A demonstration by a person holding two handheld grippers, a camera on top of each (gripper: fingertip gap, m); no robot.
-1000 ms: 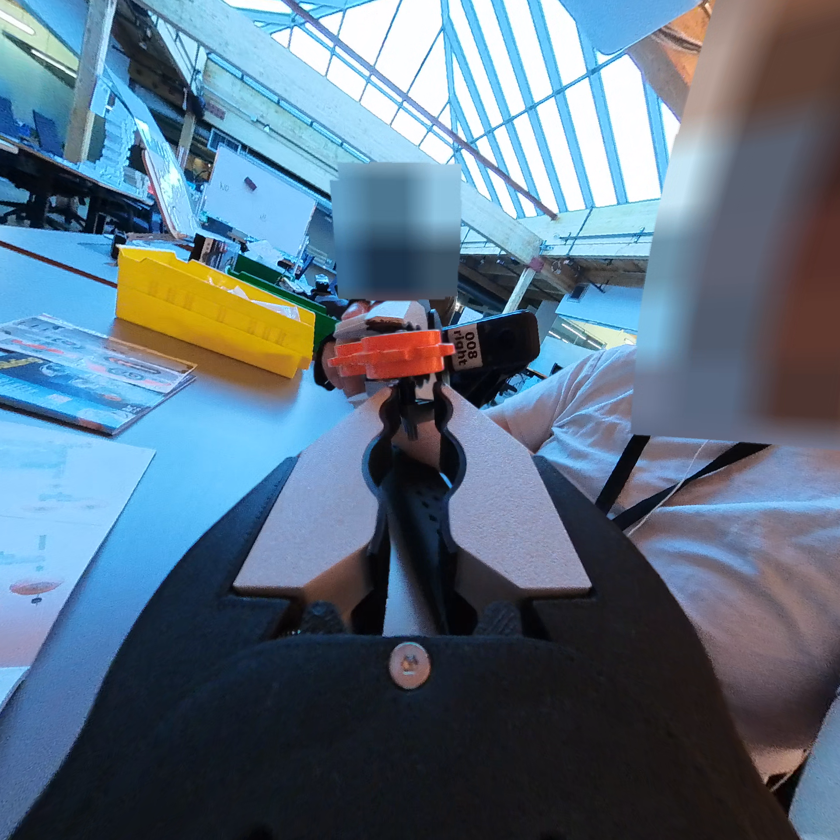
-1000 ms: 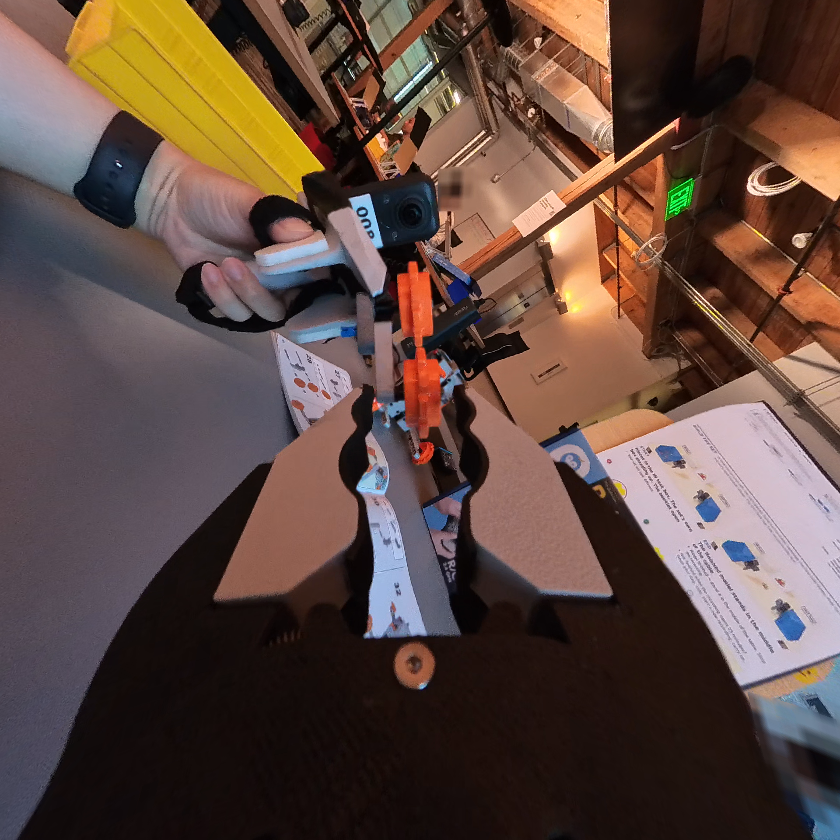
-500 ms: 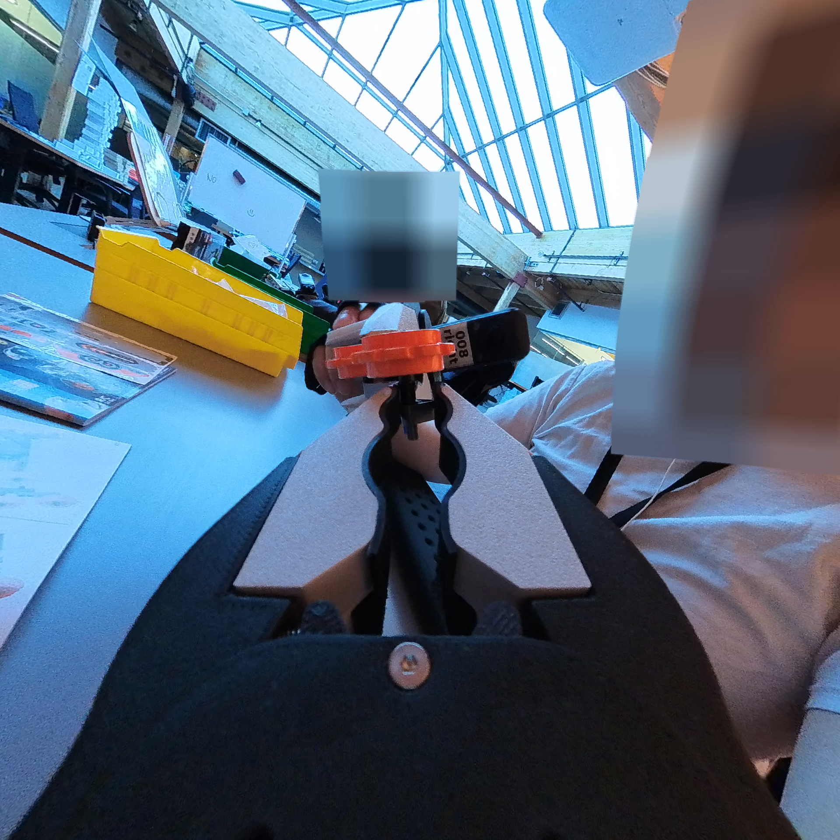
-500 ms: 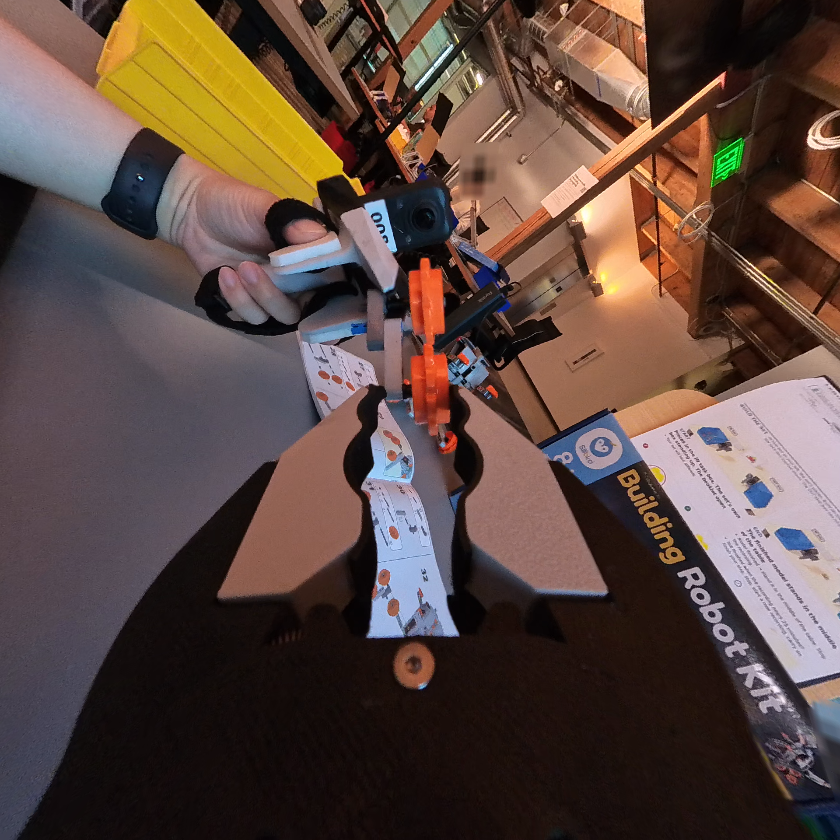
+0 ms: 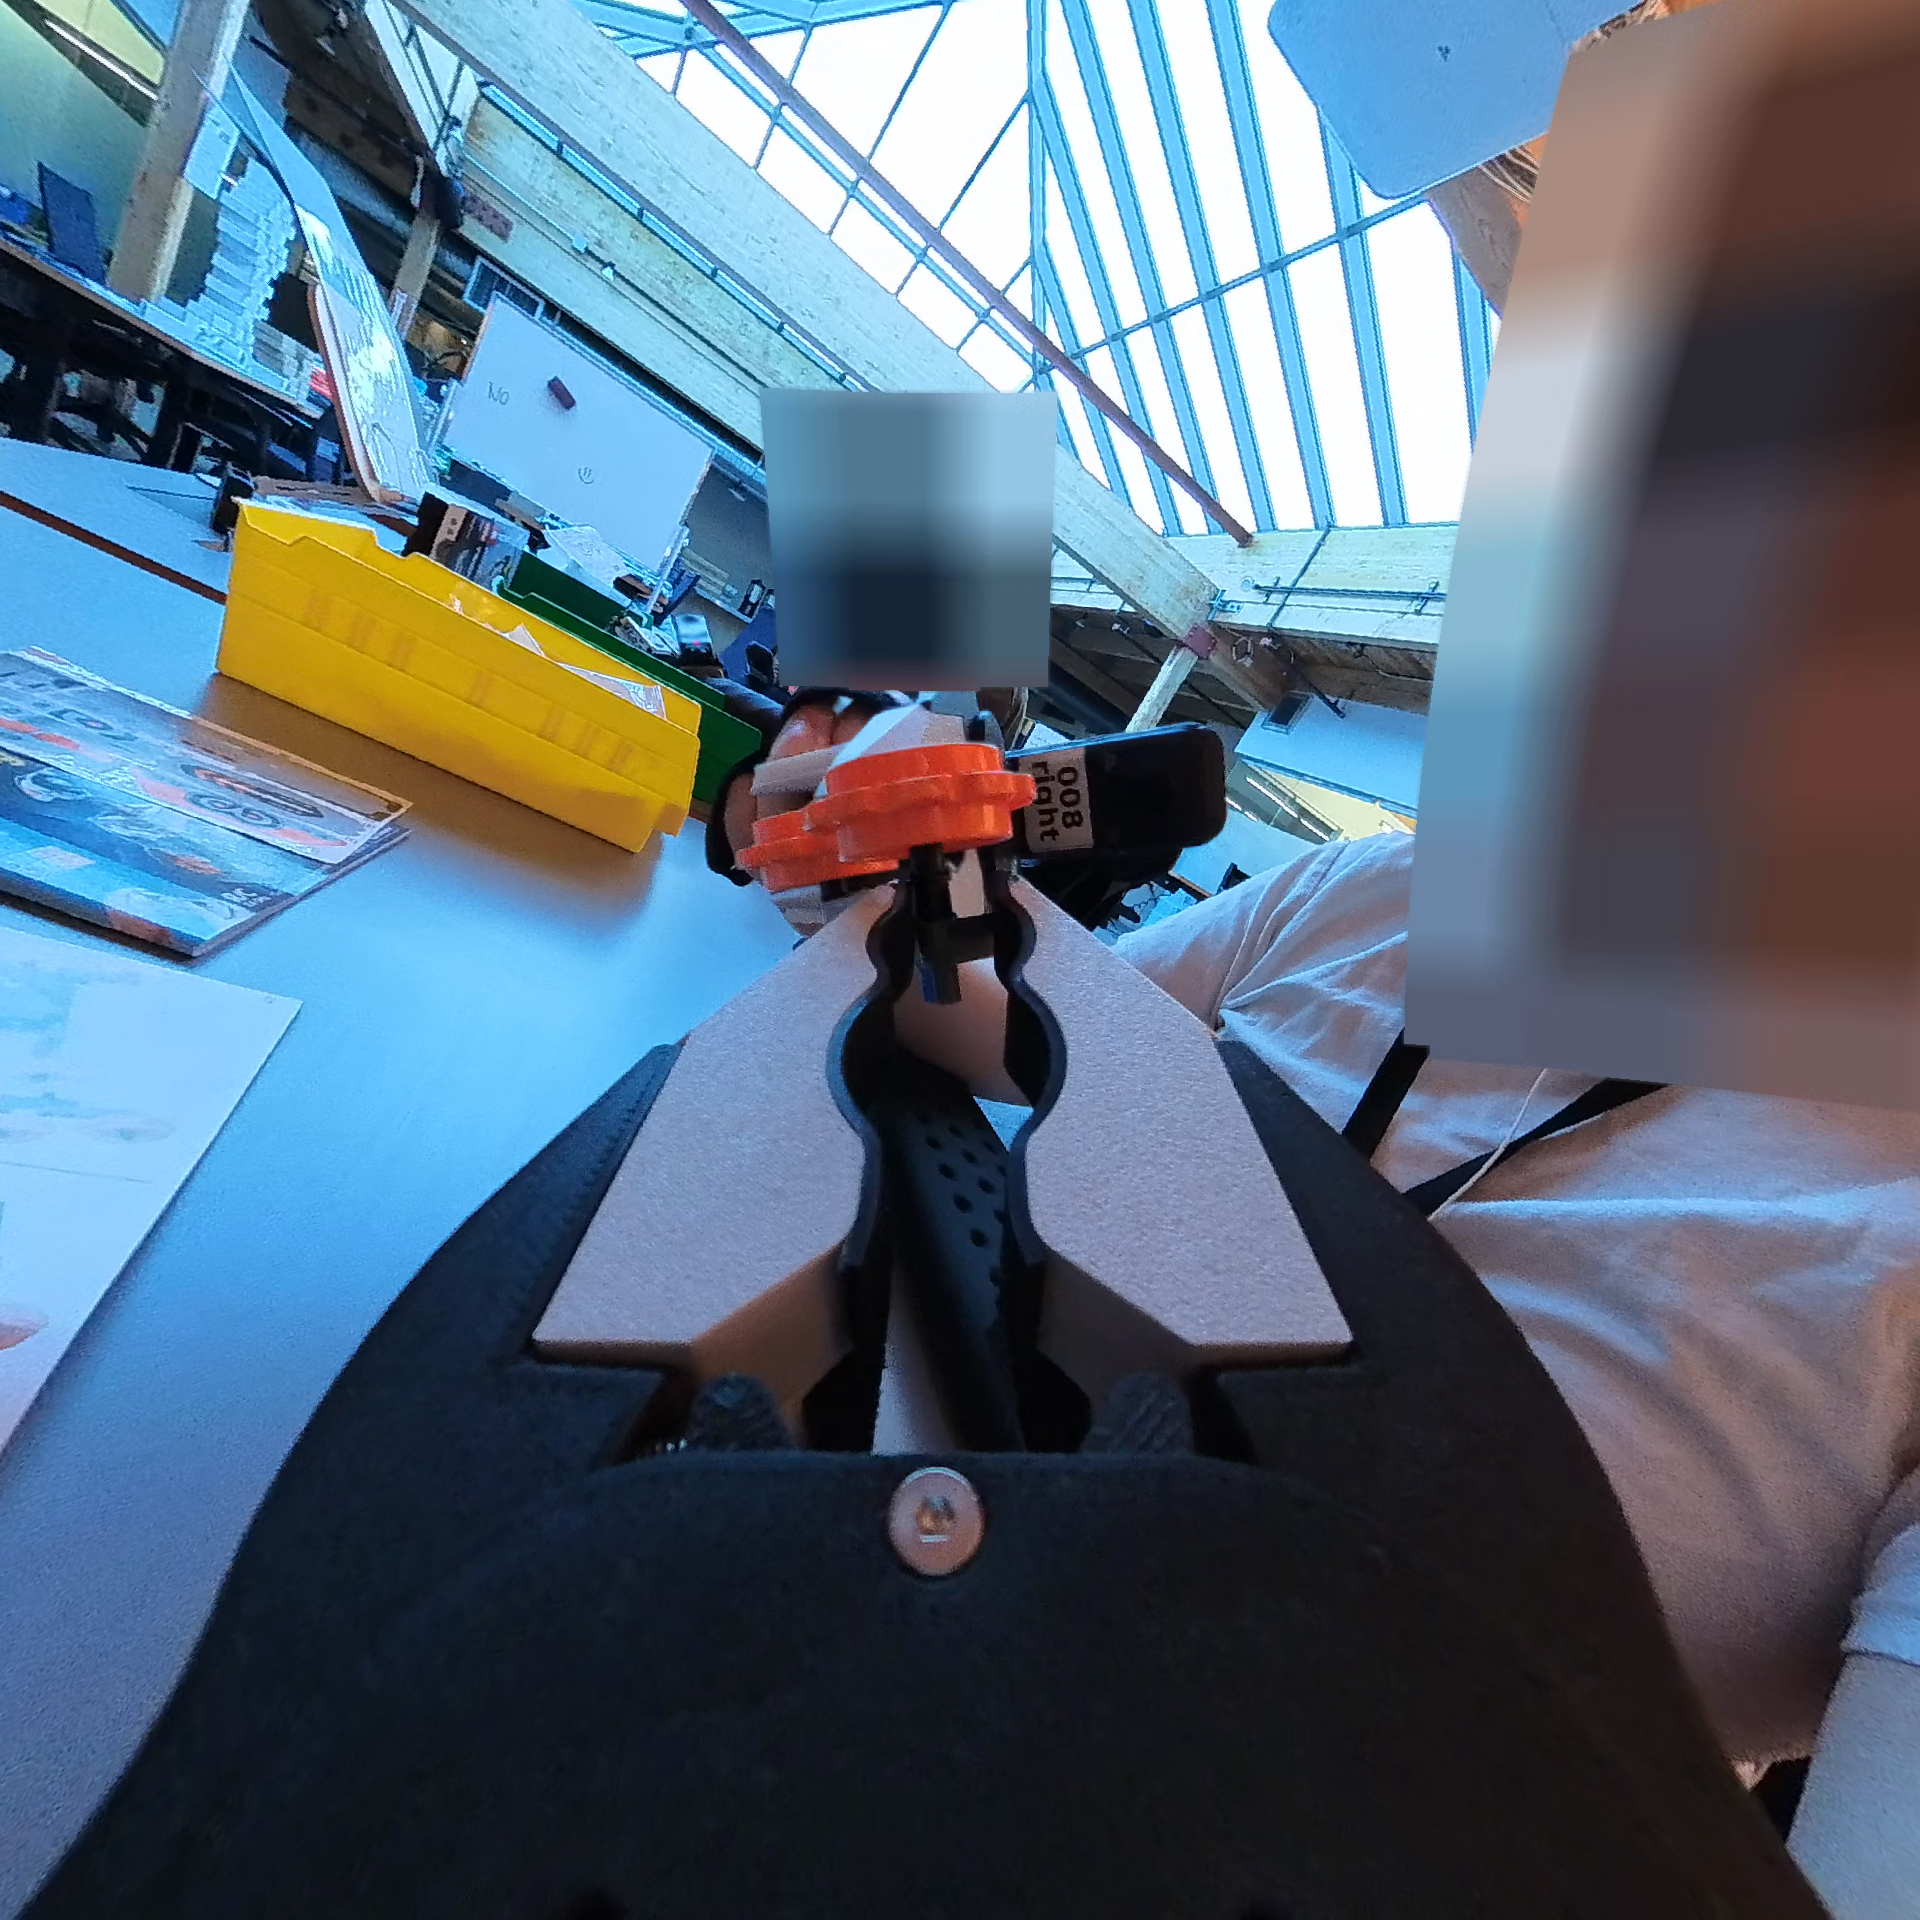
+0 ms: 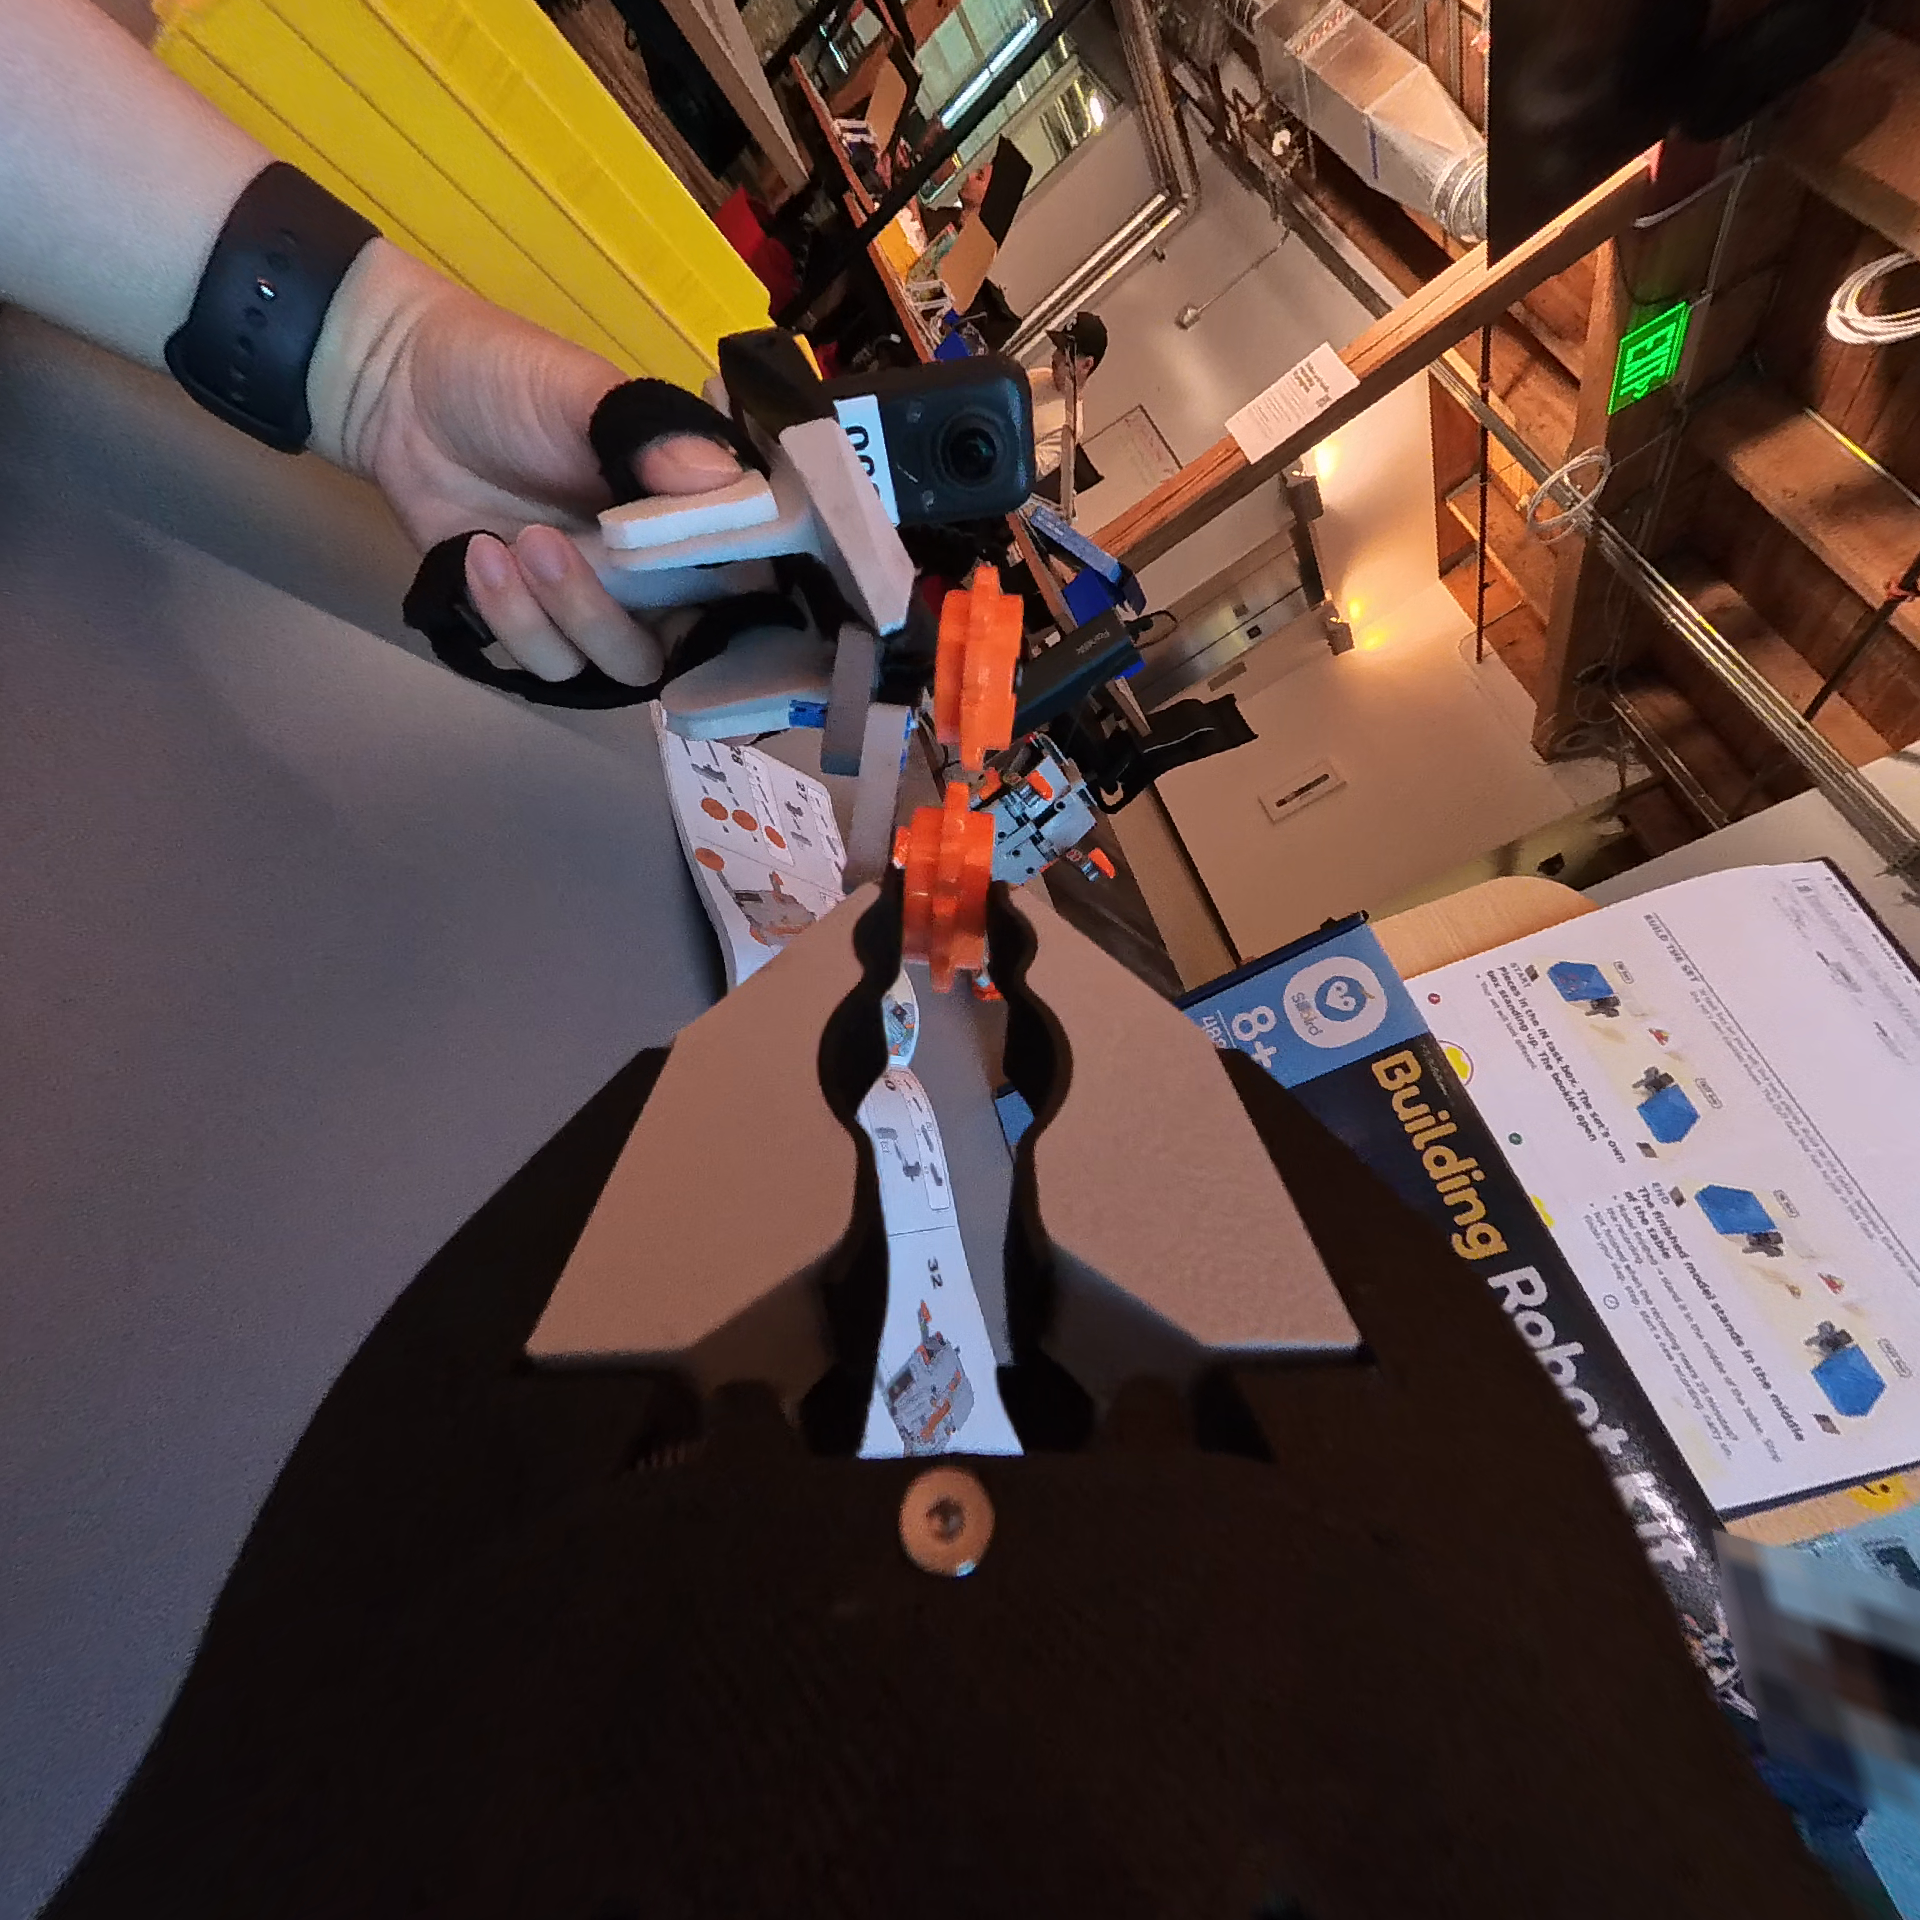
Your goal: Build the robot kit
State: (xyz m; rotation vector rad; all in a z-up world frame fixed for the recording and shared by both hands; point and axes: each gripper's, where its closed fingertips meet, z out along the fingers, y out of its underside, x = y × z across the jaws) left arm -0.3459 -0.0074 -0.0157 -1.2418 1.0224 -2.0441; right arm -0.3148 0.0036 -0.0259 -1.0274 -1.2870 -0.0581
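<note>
My left gripper [image 5: 940, 920] is shut on a thin black axle [image 5: 935, 914] that carries an orange gear [image 5: 920, 795] just above its fingertips. My right gripper [image 6: 940, 914] is shut on a second orange gear [image 6: 940, 883]. The two gears are held edge to edge in the air above the grey table [image 5: 436, 987]. In the left wrist view the second gear [image 5: 800, 847] sits low and left of the first, with the right gripper's camera [image 5: 1117, 790] behind it. In the right wrist view the left gripper's fingers [image 6: 868, 748] hold the upper gear [image 6: 971, 665].
A yellow bin [image 5: 447, 665] and a green bin [image 5: 634, 639] stand at the back of the table. A booklet [image 5: 156, 800], a white sheet [image 5: 94, 1091], a kit box [image 6: 1455, 1195], an instruction sheet [image 6: 1714, 1143] and a small grey model [image 6: 1039, 821] lie around. A person in a white shirt [image 5: 1558, 1299] is close. The left gripper's tips are roughly 4 cm from the right gripper's.
Both grippers have kept their hold. The right gripper's gear has slid a little to the lower left of the left gripper's gear, and both views have swung slightly.
</note>
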